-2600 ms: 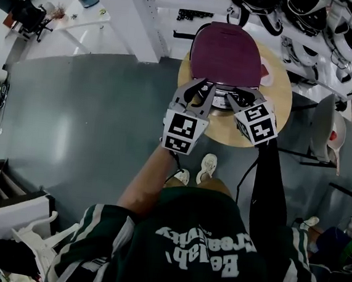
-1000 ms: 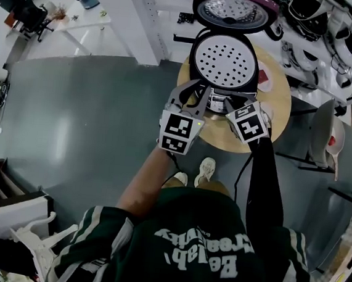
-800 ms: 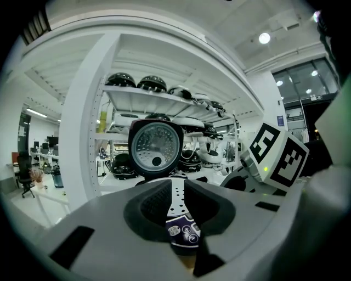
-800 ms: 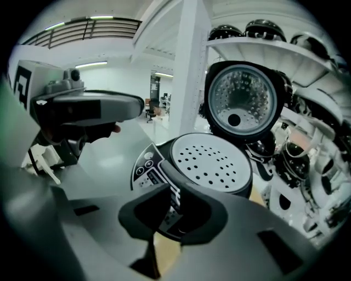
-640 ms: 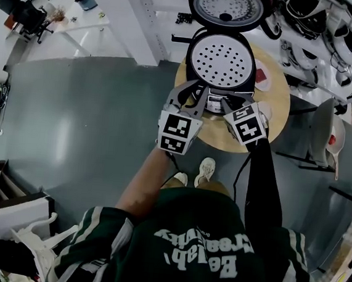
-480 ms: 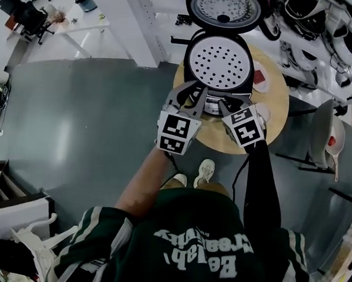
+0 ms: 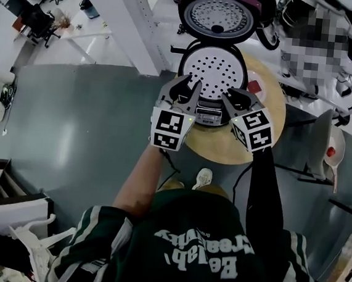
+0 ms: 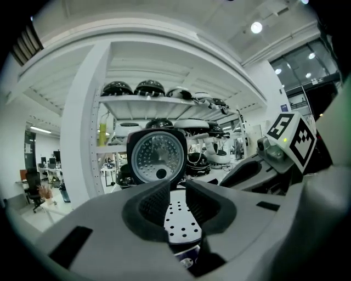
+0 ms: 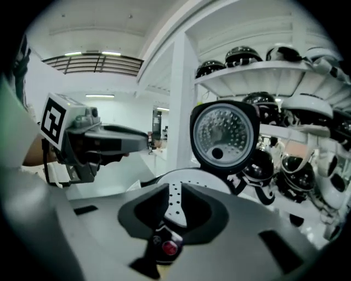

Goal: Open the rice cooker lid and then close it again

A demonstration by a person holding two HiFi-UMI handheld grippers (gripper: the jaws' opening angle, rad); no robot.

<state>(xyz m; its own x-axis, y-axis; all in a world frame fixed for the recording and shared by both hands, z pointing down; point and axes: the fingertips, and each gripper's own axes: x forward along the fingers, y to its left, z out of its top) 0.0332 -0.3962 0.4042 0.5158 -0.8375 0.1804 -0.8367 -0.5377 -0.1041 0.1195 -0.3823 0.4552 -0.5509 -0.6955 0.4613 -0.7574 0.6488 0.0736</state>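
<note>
The lid (image 7: 220, 14) has swung up since before and stands open, just beyond both jaws. My left gripper (image 7: 185, 87) has its jaws opening; my right gripper (image 7: 234, 99) has them a little apart. Both hold nothing, so they are free to push the lid shut on the rice cooker (image 7: 211, 69) below them.

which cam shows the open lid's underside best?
Right gripper view: the lid stands upright, facing the camera, whole and unblocked. Left gripper view shows it with its lower edge cut by the opening, empty jaws. Head view shows it small, at the top edge.
</note>
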